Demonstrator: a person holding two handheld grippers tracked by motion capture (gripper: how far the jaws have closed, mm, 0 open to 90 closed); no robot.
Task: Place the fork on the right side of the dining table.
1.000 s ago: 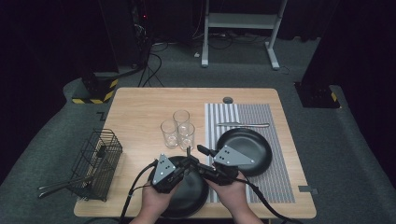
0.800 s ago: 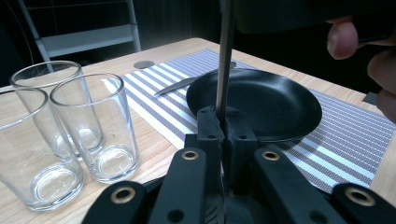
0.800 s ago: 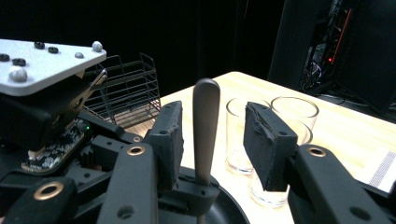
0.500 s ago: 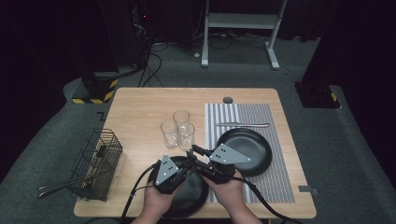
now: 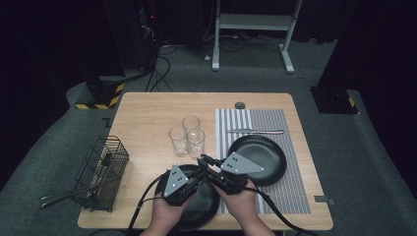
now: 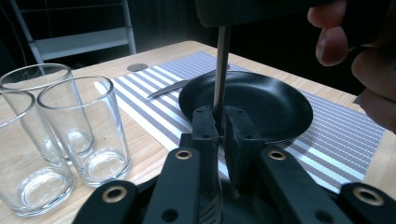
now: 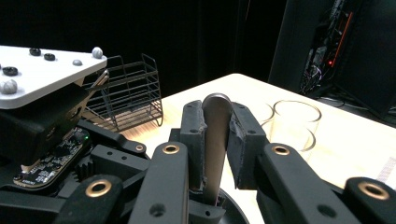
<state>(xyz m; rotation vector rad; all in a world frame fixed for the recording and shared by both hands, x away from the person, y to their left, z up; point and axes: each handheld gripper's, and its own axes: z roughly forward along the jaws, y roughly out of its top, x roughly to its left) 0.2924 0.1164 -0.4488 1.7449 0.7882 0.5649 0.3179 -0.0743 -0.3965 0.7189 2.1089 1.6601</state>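
A metal utensil [image 6: 222, 70] stands upright between my two grippers above the near black plate [image 5: 206, 209]. My left gripper [image 6: 220, 122] has its jaws around the thin shaft. They have just been opening, and a sliver of gap shows beside the shaft. My right gripper [image 7: 216, 121] comes from the opposite side. Its jaws have just been closing and the pads now press on the utensil's flat rounded handle [image 7: 215, 140]. In the high view the left gripper [image 5: 196, 173] and right gripper [image 5: 209, 164] meet tip to tip.
Three empty glasses [image 5: 189, 135] stand just beyond the grippers. A second black plate [image 5: 260, 157] and a knife [image 5: 255, 131] lie on the striped placemat [image 5: 290, 196] to the right. At the table's left edge a wire basket [image 5: 103, 169] holds more cutlery.
Both hands have kept their place over the near plate, with the utensil still between the two grippers. No other shift shows from above.
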